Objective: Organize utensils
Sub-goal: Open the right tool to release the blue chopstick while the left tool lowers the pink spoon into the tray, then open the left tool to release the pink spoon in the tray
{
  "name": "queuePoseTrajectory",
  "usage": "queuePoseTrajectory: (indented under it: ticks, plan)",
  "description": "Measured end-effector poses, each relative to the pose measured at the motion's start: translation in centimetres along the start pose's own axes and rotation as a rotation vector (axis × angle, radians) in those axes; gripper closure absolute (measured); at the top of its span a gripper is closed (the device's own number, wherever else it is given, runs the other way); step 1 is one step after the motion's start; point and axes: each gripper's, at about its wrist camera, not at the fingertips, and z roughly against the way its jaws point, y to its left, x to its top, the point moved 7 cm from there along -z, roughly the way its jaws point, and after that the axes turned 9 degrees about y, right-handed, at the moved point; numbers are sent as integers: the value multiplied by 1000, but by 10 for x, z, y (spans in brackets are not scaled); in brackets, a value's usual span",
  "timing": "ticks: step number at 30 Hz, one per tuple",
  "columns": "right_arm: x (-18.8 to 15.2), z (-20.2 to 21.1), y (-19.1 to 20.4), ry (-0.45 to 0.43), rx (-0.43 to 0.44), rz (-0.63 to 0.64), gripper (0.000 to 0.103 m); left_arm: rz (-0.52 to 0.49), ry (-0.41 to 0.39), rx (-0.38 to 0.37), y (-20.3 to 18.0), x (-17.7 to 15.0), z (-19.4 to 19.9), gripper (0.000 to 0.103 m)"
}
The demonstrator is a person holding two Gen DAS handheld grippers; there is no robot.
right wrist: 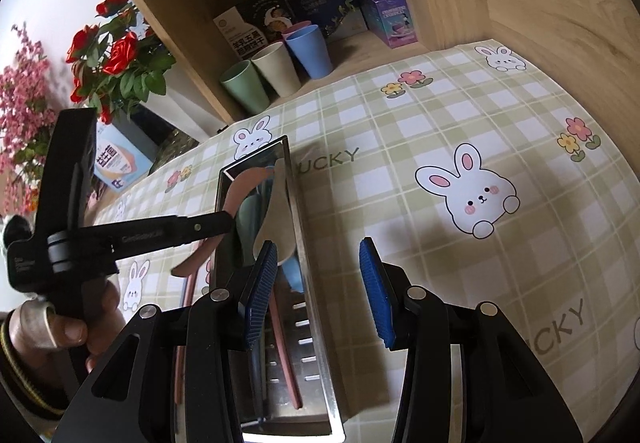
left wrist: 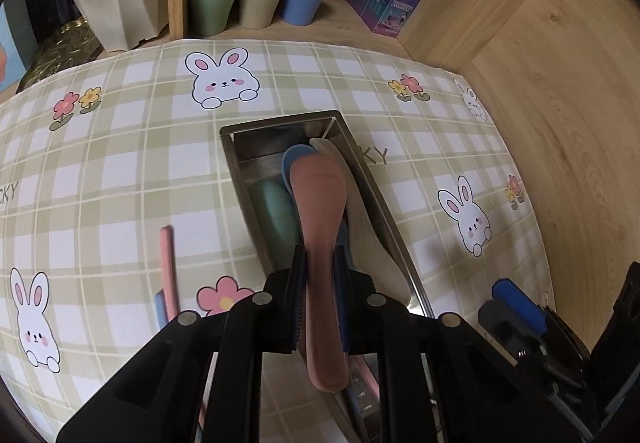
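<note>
The left claw [left wrist: 320, 263] clenches a pink plastic spoon [left wrist: 320, 195] above the long steel tray [left wrist: 384, 211] on the checked surface [left wrist: 120, 179]; the right claw [right wrist: 320, 283] gapes, released.

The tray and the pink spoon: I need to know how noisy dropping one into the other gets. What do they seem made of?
The tray looks like stainless steel: grey, shiny walls that mirror the spoons, with punched slots in its floor. The pink spoon, held in the left gripper, looks like matte plastic, possibly a wheat-straw blend: flat colour, no glare. Expect a clack.
</note>
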Motion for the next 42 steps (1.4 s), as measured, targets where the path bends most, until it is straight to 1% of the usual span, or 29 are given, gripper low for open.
queuePoseTrajectory:
  ticks: [3,7,10,15,21,26,30,33,35,38,42]
  plan:
    - [-1,0,-2,2,-1,-5,61,12,6,-4,-1,3,-6,89]
    - [-2,-1,-4,5,-6,-13,61,24,15,-54,-8,8,-13,90]
    - [-1,-1,-4,5,-6,-11,61,2,15,-76,-14,11,-14,89]
    - [-2,2,-3,4,-9,-9,61,-34,-25,-84,-15,10,2,89]
    - [-5,10,10,-2,-2,7,61,-68,-79,-67,2,-1,32,89]
    - [-14,14,24,-2,3,19,61,-90,-125,-33,30,-24,60,89]
    - [-23,15,35,-3,-5,31,61,-121,-147,11,51,-56,74,88]
    - [-32,14,44,-5,-14,36,61,-131,-135,20,61,-77,74,87]
    - [-38,13,49,-2,-21,36,61,-128,-129,23,69,-89,73,82]
    - [-45,12,55,5,-16,32,61,-117,-113,23,77,-105,67,82]
    - [-52,12,59,13,-16,35,61,-126,-100,51,81,-119,56,82]
